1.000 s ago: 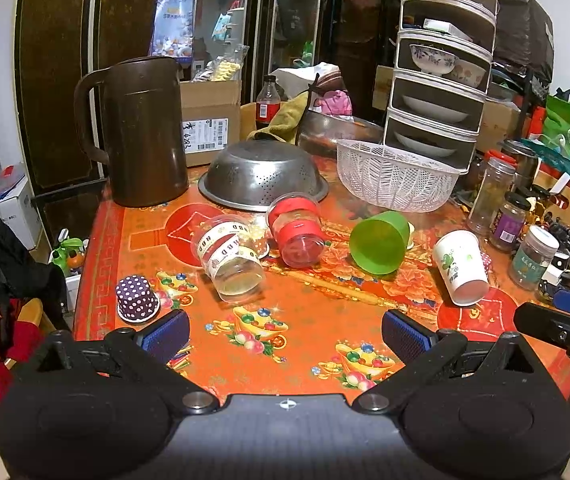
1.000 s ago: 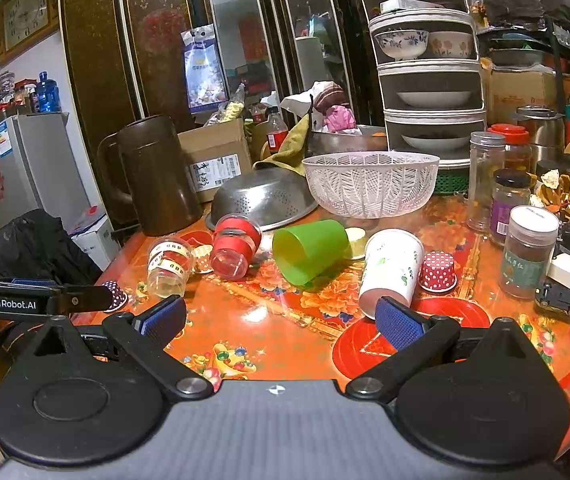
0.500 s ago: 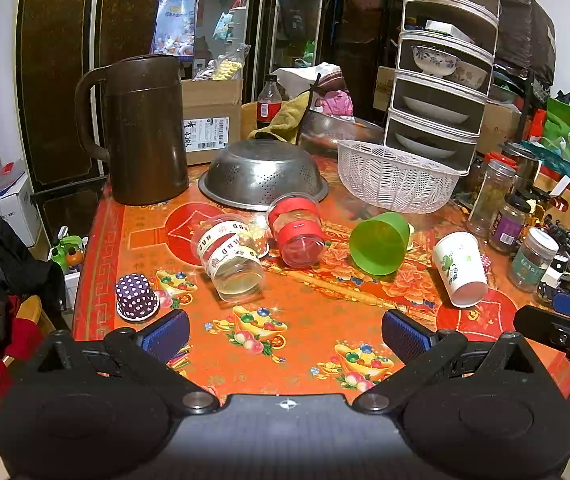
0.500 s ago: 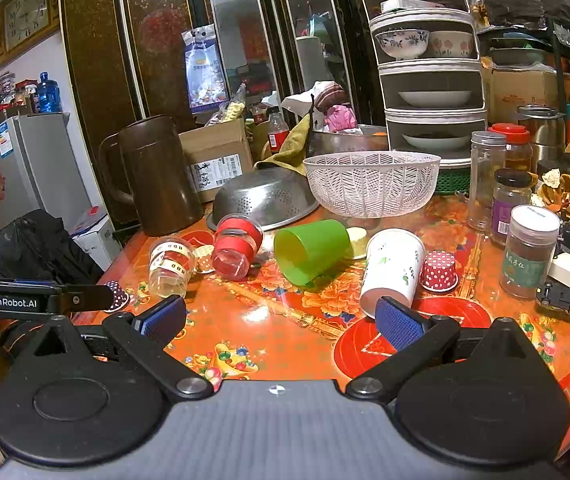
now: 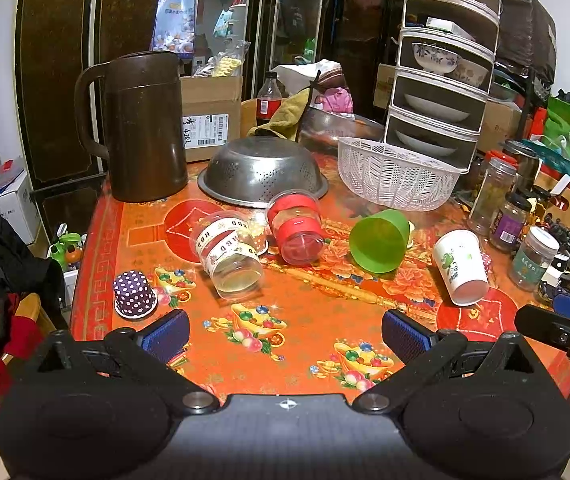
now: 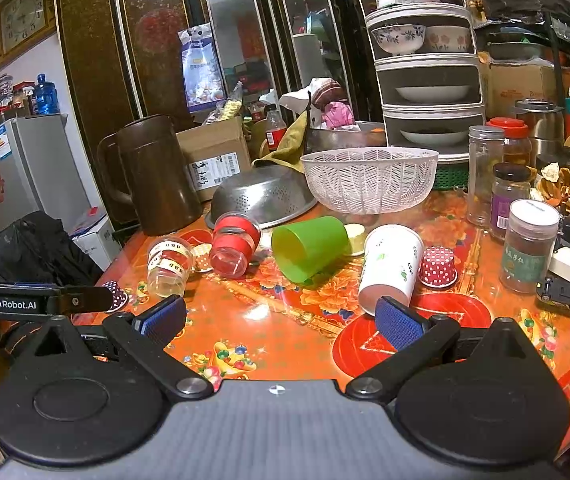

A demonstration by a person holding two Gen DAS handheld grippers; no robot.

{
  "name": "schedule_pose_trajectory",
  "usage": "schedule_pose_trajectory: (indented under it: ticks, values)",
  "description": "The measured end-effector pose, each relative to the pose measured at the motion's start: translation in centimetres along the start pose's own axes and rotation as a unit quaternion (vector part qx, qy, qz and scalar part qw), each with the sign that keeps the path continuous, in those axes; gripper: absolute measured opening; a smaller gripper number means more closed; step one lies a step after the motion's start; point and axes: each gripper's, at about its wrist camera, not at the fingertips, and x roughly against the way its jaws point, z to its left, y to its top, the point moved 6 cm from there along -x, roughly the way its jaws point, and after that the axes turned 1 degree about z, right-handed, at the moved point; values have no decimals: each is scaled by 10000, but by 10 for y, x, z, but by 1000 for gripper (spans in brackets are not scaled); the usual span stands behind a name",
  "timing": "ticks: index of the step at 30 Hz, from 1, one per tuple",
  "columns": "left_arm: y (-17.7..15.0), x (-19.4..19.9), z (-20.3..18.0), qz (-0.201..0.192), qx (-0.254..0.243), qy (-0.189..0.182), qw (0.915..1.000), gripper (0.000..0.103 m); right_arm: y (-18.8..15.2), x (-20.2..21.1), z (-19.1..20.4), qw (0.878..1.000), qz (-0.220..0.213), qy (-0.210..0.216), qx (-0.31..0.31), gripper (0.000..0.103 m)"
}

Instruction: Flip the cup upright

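A steel colander (image 5: 262, 174) lies upside down on the orange patterned tablecloth (image 5: 285, 332). Left of the colander stands a brown pitcher (image 5: 141, 126); right of it sits a white lattice basket (image 5: 395, 174). Behind the colander is a cardboard box (image 5: 210, 118), and beyond the basket rises a tiered dish rack (image 5: 443, 60).

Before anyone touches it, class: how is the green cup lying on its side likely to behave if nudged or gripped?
The green cup lies on its side on the glossy table, so it would probably roll in a curve. It looks empty and thin-walled, so likely light and apt to skid.
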Motion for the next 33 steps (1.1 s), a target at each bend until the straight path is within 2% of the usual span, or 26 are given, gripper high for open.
schedule_pose_trajectory:
  ticks: [14,33]
  values:
    - [0,1,-5,-37,-54,-9,10000,103,-1,-2,-2,10000,25,12,-23,102]
    - [0,-9,-10,103,-50,31,9999,103,-5,-2,-10,9999,49,70,-89,102]
